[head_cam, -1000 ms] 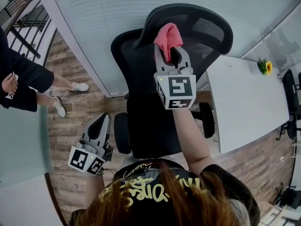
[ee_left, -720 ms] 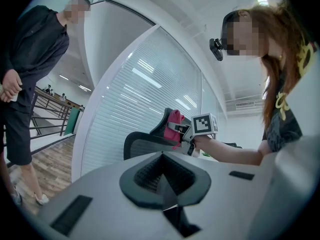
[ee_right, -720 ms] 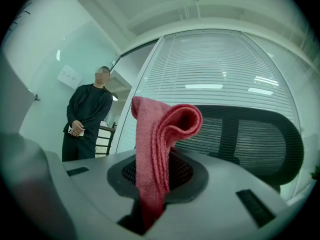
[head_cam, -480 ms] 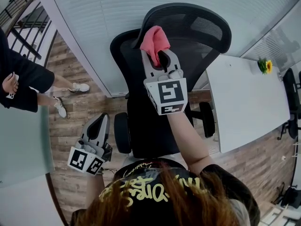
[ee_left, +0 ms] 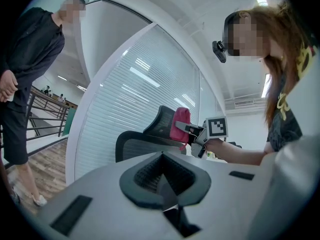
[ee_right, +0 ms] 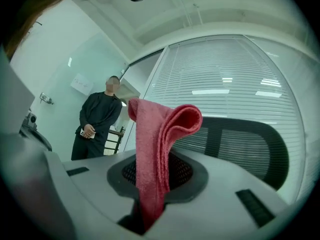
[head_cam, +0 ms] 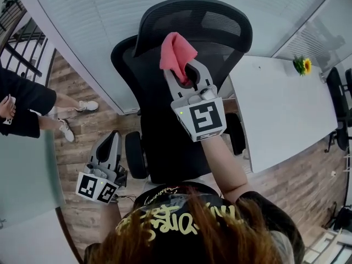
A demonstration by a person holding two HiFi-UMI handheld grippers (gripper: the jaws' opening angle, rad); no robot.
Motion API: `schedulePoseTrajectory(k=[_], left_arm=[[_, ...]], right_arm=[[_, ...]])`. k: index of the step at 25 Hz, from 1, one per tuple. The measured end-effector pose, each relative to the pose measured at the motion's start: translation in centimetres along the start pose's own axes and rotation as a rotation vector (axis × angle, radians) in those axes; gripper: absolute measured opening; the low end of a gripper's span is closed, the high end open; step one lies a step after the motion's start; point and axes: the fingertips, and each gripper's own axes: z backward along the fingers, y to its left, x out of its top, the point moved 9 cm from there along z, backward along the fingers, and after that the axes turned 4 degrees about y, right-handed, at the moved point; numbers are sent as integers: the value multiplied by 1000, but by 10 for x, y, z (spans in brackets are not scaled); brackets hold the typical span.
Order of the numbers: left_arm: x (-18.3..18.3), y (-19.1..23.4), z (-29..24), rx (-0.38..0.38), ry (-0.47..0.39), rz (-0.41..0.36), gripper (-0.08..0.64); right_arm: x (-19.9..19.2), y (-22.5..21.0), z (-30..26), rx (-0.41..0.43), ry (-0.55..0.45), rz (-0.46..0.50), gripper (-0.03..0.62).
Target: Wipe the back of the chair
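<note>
Two tongs showing. Right gripper (head_cam: 186,73) pinching pink cloth (head_cam: 175,51), holding it at chair back (head_cam: 220,23), 12 o'clock; contact unclear. Left gripper (head_cam: 110,143) hanging closed, empty, 8 o'clock. Wiping seemingly under way, most mesh likely remaining.

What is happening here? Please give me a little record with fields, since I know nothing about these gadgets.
Setting: black mesh office chair beside a white table on a wood-plank floor
Right gripper: jaws shut on a folded pink terry cloth, held up at the chair's backrest
Left gripper: jaws together, empty, held low beside the chair
Contact: cannot tell whether the cloth touches the mesh
Onlooker: bystander in dark clothes at the left
</note>
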Motion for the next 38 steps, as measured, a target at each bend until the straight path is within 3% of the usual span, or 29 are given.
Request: schedulePoseTrajectory(k=[9,16,24,31,38], left_arm=[[-3,-41,-42,-75,22,-17,-9],[-7,-70,-66,-106,33,-16,-9],[-19,-94,-79,-95,41,18,-9],[-19,-102,-77,-52,42,11,-9],[-17,-99,-70,-12,41,-8,-9]], right_arm=[[-42,-90,79,-168,137,206,69],[-63,-142,112,-296,286,489,69],[-74,-169,110,-300,361,711,69],[-98,-192,96,-307,339,707,69],[-102,-188,91,-371,302,531,69]])
